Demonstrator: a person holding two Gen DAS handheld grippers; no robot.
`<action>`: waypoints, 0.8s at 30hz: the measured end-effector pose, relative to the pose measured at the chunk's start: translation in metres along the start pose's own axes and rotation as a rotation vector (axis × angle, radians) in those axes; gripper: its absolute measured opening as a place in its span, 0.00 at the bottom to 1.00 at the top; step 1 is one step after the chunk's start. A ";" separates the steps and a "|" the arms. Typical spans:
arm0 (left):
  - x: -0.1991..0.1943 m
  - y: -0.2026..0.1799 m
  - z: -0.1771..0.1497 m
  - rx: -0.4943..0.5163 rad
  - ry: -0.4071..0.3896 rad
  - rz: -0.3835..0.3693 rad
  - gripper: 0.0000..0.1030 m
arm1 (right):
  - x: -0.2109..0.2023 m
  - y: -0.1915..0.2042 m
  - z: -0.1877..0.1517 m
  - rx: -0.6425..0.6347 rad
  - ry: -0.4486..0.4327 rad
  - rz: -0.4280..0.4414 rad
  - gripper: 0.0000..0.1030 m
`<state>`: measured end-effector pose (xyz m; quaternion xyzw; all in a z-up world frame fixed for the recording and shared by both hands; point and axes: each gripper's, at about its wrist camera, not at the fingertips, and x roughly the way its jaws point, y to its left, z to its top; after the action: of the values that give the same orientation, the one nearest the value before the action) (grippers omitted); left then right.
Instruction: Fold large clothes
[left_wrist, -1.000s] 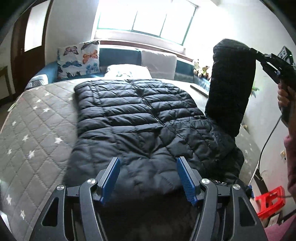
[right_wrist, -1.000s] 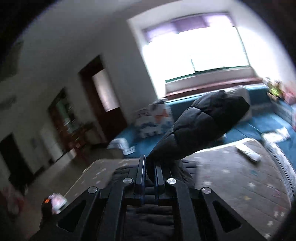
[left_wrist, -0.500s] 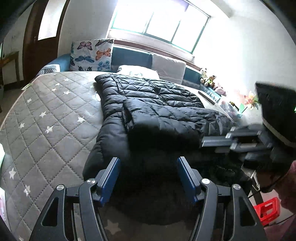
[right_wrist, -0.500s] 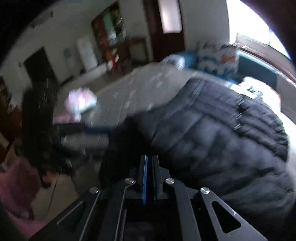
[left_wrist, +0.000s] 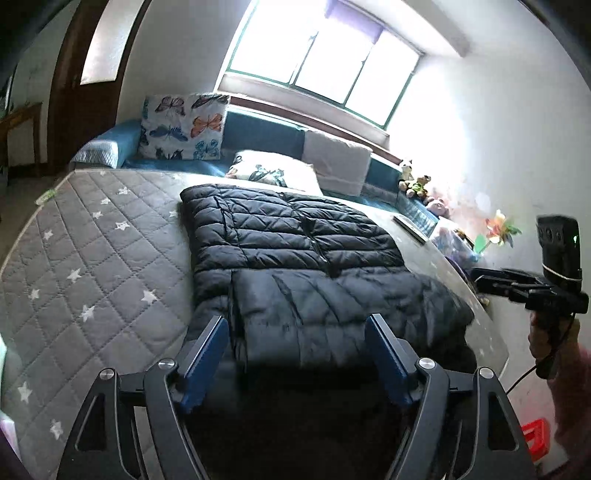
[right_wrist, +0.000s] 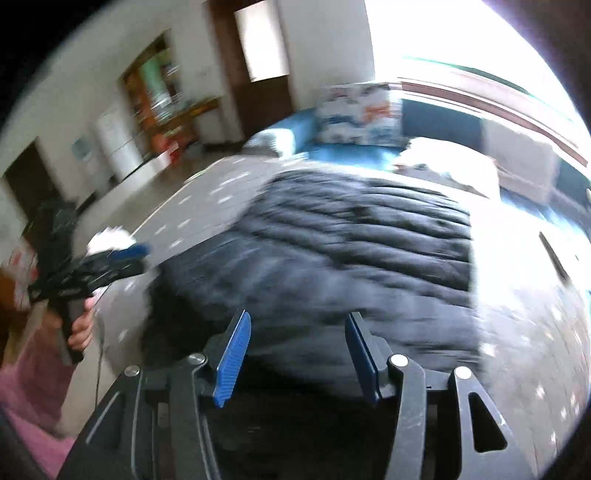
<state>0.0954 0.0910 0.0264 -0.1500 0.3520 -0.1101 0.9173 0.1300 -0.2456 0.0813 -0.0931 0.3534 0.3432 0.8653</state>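
A black quilted puffer jacket (left_wrist: 295, 236) lies flat on the grey star-quilted mattress (left_wrist: 92, 266), with one sleeve (left_wrist: 332, 306) folded across its near end. My left gripper (left_wrist: 295, 347) hovers over the jacket's near edge. Its jaws are opening and the blue pads (left_wrist: 207, 347) touch nothing. My right gripper (right_wrist: 297, 347) is over the jacket's (right_wrist: 351, 251) right side. Its jaws are also opening and nothing is between them. In the left wrist view the right gripper (left_wrist: 480, 277) hangs off the mattress's right edge, held in a hand. The blurred right wrist view shows the left gripper (right_wrist: 122, 258) at far left.
A butterfly cushion (left_wrist: 184, 127), a white pillow (left_wrist: 273, 171) and a grey cushion (left_wrist: 336, 162) line the head of the bed under the window. A remote (left_wrist: 410, 223), soft toys (left_wrist: 417, 184) and paper flowers (left_wrist: 498, 229) sit along the right edge. A red stool (left_wrist: 535, 439) stands below on the floor.
The right gripper, shut on the raised sleeve, swung it down across the jacket, let go and opened, then drew back to the right. The left gripper opened wider and pulled back slightly.
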 end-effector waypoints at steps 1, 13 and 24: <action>0.011 0.003 0.004 -0.039 0.027 -0.008 0.79 | -0.003 -0.020 0.001 0.043 -0.014 -0.029 0.57; 0.012 -0.006 0.007 -0.063 0.005 0.088 0.07 | 0.013 -0.148 -0.035 0.452 -0.023 -0.027 0.57; 0.007 0.016 -0.021 -0.048 0.042 0.263 0.03 | 0.047 -0.142 -0.090 0.325 0.075 -0.106 0.57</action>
<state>0.0875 0.0997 0.0015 -0.1222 0.3901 0.0164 0.9125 0.1986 -0.3636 -0.0281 0.0168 0.4311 0.2315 0.8719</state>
